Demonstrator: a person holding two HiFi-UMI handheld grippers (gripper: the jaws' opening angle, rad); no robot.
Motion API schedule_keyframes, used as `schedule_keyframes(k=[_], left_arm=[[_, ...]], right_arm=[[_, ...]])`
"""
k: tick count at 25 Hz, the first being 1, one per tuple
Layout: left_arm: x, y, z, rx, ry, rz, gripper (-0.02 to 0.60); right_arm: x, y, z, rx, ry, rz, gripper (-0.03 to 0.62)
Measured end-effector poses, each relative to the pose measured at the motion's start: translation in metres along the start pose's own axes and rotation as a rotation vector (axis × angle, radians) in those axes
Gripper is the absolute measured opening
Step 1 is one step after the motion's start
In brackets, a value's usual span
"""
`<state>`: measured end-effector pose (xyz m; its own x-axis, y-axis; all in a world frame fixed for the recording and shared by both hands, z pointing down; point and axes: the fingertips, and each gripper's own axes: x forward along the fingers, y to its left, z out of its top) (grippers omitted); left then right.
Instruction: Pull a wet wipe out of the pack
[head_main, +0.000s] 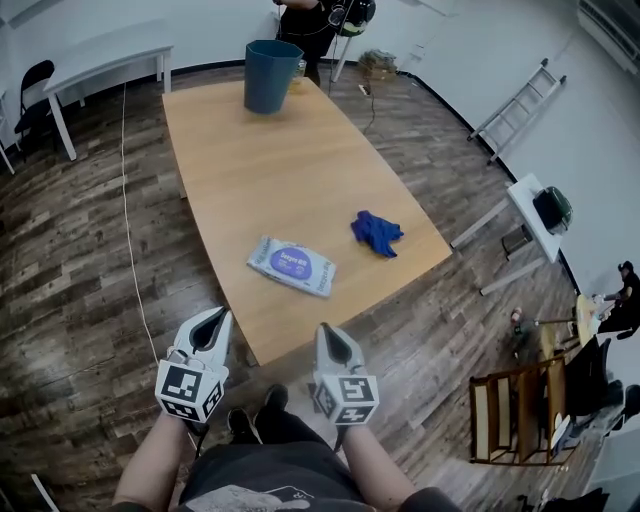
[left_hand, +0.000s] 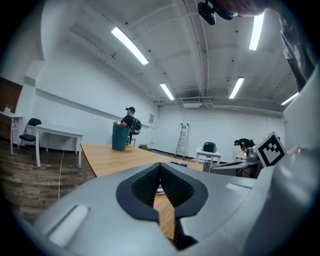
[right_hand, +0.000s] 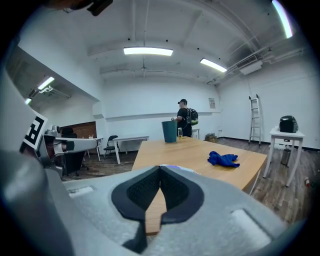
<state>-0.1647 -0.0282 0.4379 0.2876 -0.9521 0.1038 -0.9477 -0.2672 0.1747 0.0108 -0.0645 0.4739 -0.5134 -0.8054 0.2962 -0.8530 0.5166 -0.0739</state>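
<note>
Head view alone shows whole wipe pack (head_main: 291, 266) — 1, on worktop (head_main: 290, 170) nr its near edge; 1 blue cloth (head_main: 376, 232) to the right, 1 bin (head_main: 270, 78) at far end. Left gripper (head_main: 215, 320), right gripper (head_main: 330, 336) — jaws closed, empty.

A wooden table (head_main: 290, 170) is carrying a wipes pack (head_main: 291, 266) at centre frame, a blue cloth (head_main: 376, 232) right of it, and a teal bin (head_main: 270, 75) at the top.

A: The tools at lower centre?
B: Left gripper (head_main: 214, 318) and right gripper (head_main: 328, 332): pale grey shells, black ribbed pads (left_hand: 143, 187), each bearing a cube (head_main: 190, 388) of black-and-white square markers
A: Worn?
B: Dark top (head_main: 265, 482) with pale print, black shoes (head_main: 272, 402)
</note>
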Motion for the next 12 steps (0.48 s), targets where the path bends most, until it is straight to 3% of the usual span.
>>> schedule_keyframes(k=[6, 12], left_arm=[[0.029, 0.006, -0.007, -0.002, 0.032, -0.022, 0.018], [0.073, 0.016, -0.006, 0.046, 0.078, -0.028, 0.018]], right_arm=[[0.027, -0.014, 0.002, 0.016, 0.004, -0.013, -0.009], [0.066, -0.031, 0.007, 0.017, 0.027, 0.008, -0.009]])
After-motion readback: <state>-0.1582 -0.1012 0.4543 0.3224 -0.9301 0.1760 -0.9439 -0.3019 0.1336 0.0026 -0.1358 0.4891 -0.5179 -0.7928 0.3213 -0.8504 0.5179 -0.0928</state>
